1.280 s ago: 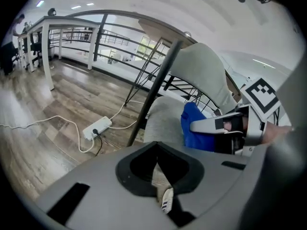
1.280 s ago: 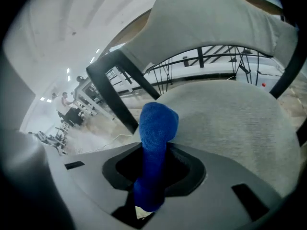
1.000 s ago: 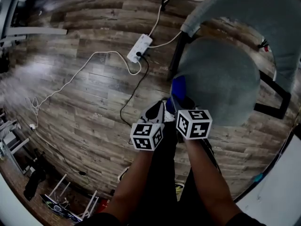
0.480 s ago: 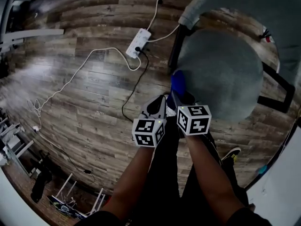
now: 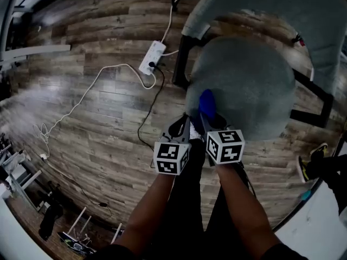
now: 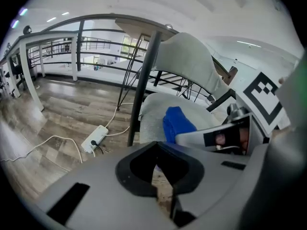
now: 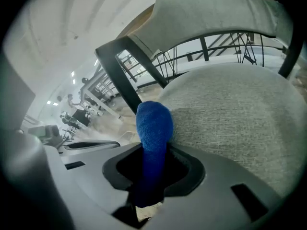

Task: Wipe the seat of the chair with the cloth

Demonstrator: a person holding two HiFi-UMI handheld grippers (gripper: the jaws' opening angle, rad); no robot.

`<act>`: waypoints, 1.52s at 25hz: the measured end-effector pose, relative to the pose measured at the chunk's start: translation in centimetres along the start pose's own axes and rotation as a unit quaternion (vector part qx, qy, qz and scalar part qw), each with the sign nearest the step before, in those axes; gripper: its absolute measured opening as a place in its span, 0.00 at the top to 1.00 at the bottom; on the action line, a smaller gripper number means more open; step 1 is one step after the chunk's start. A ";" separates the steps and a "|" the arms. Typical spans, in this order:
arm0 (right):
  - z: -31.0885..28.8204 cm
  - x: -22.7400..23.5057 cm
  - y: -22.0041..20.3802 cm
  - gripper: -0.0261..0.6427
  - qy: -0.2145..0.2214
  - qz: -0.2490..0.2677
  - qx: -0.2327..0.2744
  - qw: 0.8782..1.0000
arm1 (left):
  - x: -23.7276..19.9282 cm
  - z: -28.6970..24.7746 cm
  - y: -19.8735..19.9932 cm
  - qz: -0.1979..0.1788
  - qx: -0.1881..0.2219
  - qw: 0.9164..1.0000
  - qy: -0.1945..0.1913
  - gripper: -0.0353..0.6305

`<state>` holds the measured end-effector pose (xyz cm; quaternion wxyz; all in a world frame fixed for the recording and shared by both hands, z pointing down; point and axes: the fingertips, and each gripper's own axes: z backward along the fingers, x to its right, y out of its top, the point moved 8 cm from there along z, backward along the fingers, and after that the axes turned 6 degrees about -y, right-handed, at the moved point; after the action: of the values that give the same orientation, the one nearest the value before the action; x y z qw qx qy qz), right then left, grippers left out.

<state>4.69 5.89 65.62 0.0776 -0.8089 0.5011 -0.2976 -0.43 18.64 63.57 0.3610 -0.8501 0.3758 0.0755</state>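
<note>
Head view, nearest: two forearms are seen side by side, each with a marker cube.

Left gripper (image 5: pixel 182 128): in its own view (image 6: pixel 164 195) the jaws are drawn together, only a sliver of floor between them. Nothing is held. It is carried off the chair, over the wooden floor (image 5: pixel 81 118), just beside the right gripper at its 9 o'clock.

Right gripper (image 5: pixel 209 119): in its own view (image 7: pixel 149 181) the jaws are clamped on the blue cloth (image 7: pixel 153 123). The cloth's bunched free end sticks out past the jaws toward 12 o'clock.

Cloth (image 5: pixel 206 101): seen over the seat's near-left edge, at about 8 o'clock on the seat. From the left gripper view it (image 6: pixel 176 123) is seen resting on the grey fabric.

Chair seat (image 5: pixel 249 85): round, grey fabric, at 1 o'clock from the grippers. The backrest (image 5: pixel 282 4) is curved beyond it.

Farther out, at 11 o'clock: a white power strip (image 5: pixel 152 57) is lying on the floor, with a white cable (image 5: pixel 92 85) trailing toward 9 o'clock.
</note>
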 end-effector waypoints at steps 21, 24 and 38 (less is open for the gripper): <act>4.8 8.2 -1.4 0.80 -0.034 -0.033 0.018 0.999 | 6.4 -3.8 -0.5 -0.032 -0.027 0.998 -0.039 0.94; 5.7 9.5 -1.7 0.80 -0.039 -0.036 0.022 0.998 | 7.6 -4.3 -0.7 -0.032 -0.030 0.998 -0.044 0.94; 9.8 15.7 -3.3 0.80 -0.065 -0.064 0.032 0.995 | 13.4 -7.3 -0.6 -0.057 -0.045 0.995 -0.067 0.94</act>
<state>17.72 -7.63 65.46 0.1168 -0.8542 0.4322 -0.2643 8.44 6.22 63.84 0.3508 -0.8785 0.2977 0.1283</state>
